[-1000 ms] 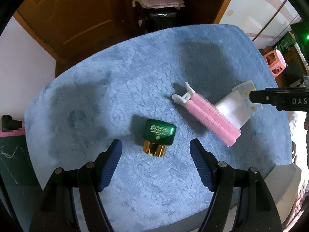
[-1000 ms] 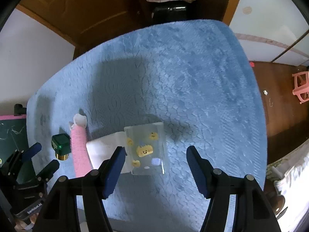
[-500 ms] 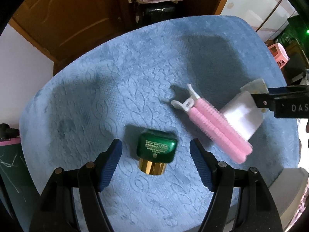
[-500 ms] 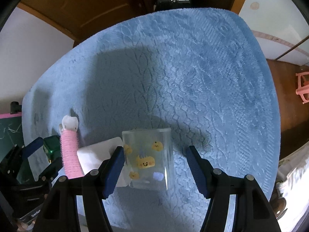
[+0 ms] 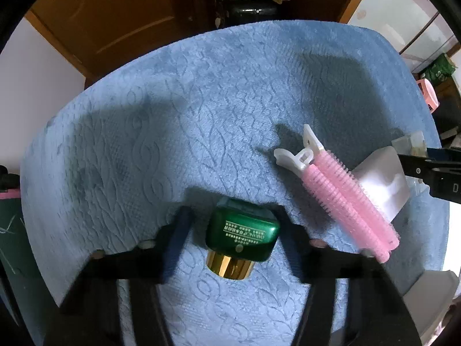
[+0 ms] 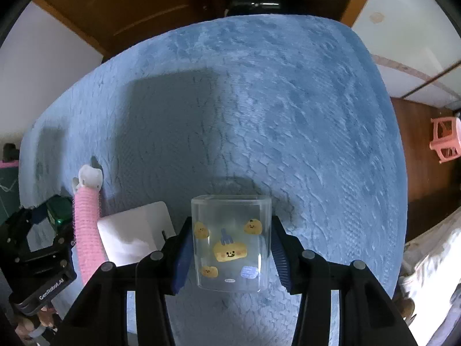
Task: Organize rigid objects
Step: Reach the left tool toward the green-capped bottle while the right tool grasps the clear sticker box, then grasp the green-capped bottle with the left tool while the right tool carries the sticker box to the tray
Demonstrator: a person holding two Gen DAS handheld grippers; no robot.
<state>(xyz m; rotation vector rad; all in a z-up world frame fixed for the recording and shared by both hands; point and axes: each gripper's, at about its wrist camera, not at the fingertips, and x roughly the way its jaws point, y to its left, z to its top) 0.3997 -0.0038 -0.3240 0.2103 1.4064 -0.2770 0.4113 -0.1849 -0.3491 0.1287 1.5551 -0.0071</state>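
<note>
Blue-padded fingers of the right gripper (image 6: 229, 255) have just closed and now clench the clear box (image 6: 230, 242) by its two side walls, the box lying on the blue blanket (image 6: 259, 101) squarely between them. Its smooth plastic looks light, stiff and rather slippery, so a hold low on the flat walls (not the rounded corners) seems safest.

Over at the left gripper (image 5: 232, 242), the fingers have also been closing around the green bottle (image 5: 243, 238), which lies on its side between them with its gold cap (image 5: 229, 265) pointing back toward the wrist. The right finger seems to touch it; a gap shows at the left one, so it is not yet gripped. It looks hard, glossy and dense, best pinched across the flat green body.

Just right of those fingers lies the pink curler (image 5: 345, 196), partly over a white card (image 5: 383, 184).
</note>
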